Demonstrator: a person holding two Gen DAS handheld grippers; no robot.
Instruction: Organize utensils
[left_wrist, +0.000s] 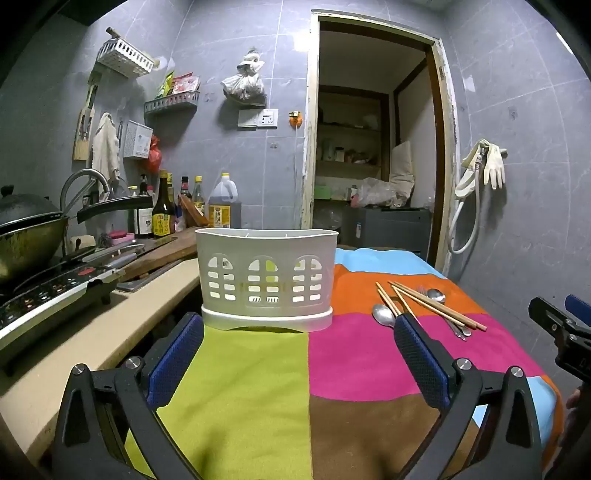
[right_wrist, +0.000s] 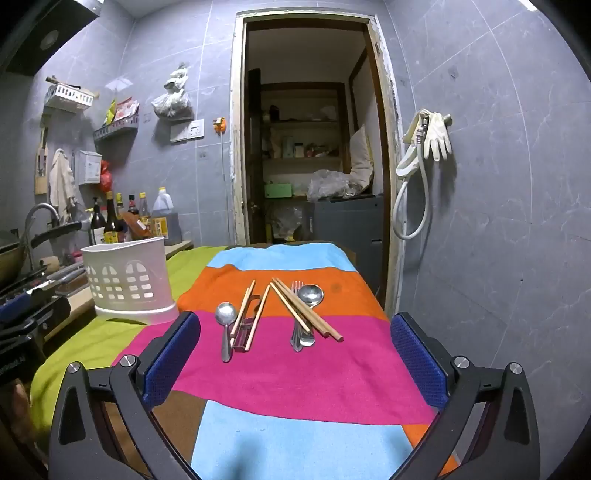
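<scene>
**Hovering open-jawed over utensils and holder**

Facing the tabletop, covered in a colour-block cloth (right_wrist: 288, 369), both grippers hang above it with nothing between the jaws. Left gripper (left_wrist: 299, 354) jaws spread wide, released, aimed at the white utensil holder (left_wrist: 265, 277), which stands upright on the green patch near the cloth's left edge. Holder has arched cut-out windows and a wider base; the inside is not readable from here. Right gripper (right_wrist: 295, 354) jaws also spread wide, released, aimed at the utensils lying loose on the orange and pink bands, to the right of the holder and apart from it. Left group: a spoon (right_wrist: 226, 325) bowl-up, just beside a pair of chopsticks (right_wrist: 251, 314) lying over a small metal piece, too unclear to name. Right group: a second spoon (right_wrist: 310, 295) and a fork (right_wrist: 296, 317), crossed by more chopsticks (right_wrist: 306, 310) resting on top of them. The right gripper's edge shows at the right side of the left wrist view.
</scene>
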